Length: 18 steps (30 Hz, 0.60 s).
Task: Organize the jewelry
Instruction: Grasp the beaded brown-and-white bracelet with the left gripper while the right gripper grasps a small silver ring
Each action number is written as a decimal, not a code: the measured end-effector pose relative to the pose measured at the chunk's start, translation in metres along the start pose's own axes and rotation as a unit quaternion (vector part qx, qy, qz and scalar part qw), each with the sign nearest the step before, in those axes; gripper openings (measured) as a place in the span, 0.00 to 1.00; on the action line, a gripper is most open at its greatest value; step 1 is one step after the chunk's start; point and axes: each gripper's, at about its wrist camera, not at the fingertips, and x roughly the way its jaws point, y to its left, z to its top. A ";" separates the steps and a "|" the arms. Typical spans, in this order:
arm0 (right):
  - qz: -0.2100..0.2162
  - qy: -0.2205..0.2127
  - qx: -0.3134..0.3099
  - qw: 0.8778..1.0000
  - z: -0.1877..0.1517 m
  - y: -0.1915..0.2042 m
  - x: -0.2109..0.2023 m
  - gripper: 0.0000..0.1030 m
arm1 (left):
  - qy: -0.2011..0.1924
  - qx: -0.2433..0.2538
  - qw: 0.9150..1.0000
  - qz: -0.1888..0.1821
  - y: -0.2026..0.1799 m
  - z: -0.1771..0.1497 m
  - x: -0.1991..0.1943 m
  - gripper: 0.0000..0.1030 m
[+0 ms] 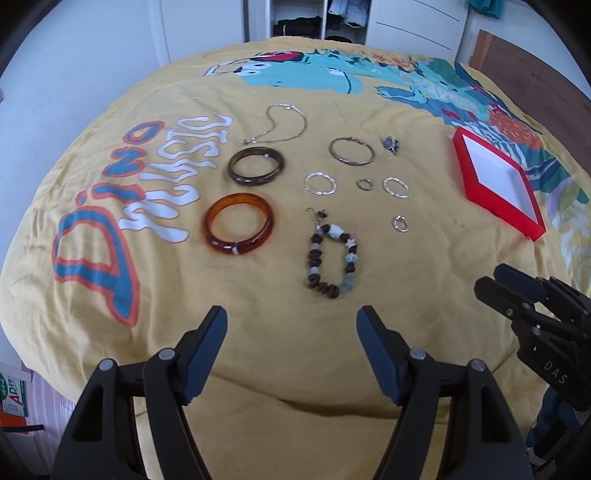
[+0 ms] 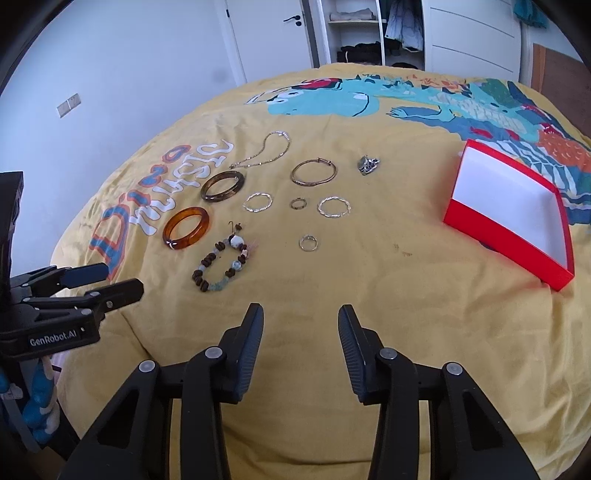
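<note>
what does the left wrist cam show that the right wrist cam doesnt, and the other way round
Only the left wrist view: a green-lettered carton on the floor at lower left.

Only the right wrist view: a door handle and a wall switch.

Both: the yellow blanket, the empty red box, orange bangle, brown bangle, beaded bracelet, chain, the small rings, and both grippers, left and right, open with nothing between the jaws.

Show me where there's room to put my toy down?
Bare blanket lies between the beaded bracelet and the red box, and in front of both grippers. The white box floor is empty too. It is crowded around the bangles and small rings.
</note>
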 end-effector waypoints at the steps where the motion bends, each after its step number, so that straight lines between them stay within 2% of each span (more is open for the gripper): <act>1: 0.004 0.002 0.001 1.000 0.002 -0.001 0.003 0.38 | 0.003 0.006 1.000 -0.001 -0.004 0.003 0.005 0.69; 10: 0.016 0.026 -0.001 1.000 0.028 -0.020 0.049 0.36 | 0.038 0.011 0.999 -0.021 -0.014 0.017 0.054 0.69; 18: 0.026 0.046 -0.006 0.999 0.037 -0.029 0.076 0.36 | 0.056 0.013 0.998 -0.034 -0.019 0.028 0.085 0.69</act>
